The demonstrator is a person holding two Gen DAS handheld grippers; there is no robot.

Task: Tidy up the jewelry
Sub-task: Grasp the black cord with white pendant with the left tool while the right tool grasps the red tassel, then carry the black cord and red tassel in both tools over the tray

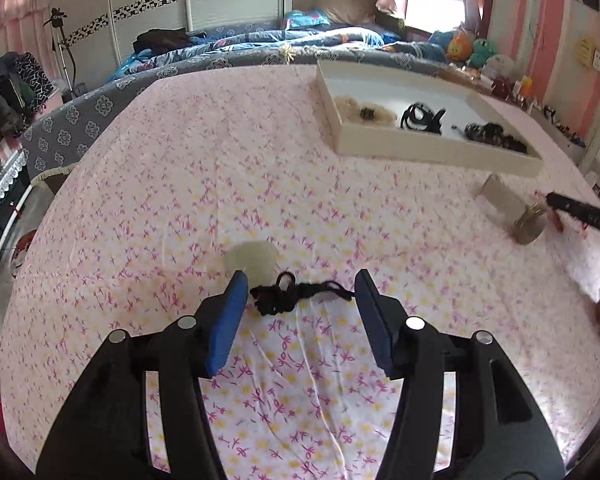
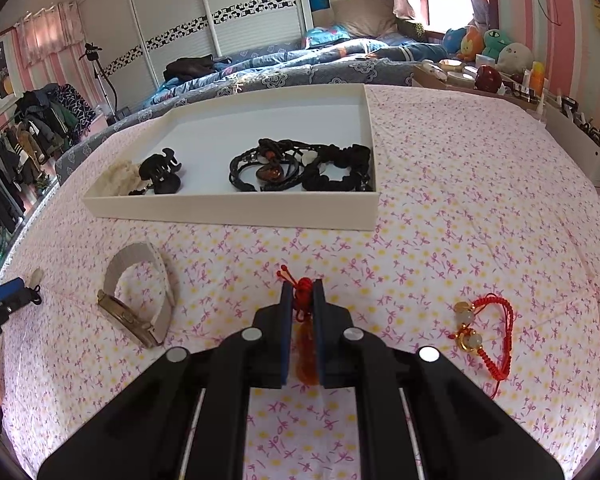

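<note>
The white tray (image 2: 236, 210) already holds a claw clip (image 2: 160, 170), black cords and a pendant (image 2: 270, 172). In front of it on the surface, the watch (image 2: 134, 312) and red bracelet (image 2: 486, 332) still wait. The right gripper (image 2: 302, 300) fingers clench a red tassel charm (image 2: 305, 320); the left gripper (image 1: 300, 292) fingers stand released around a black cord (image 1: 296, 296).

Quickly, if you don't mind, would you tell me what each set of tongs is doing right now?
Left tongs: open, pads either side of the black cord lying on the tablecloth.
Right tongs: closed on the red knotted charm.
</note>
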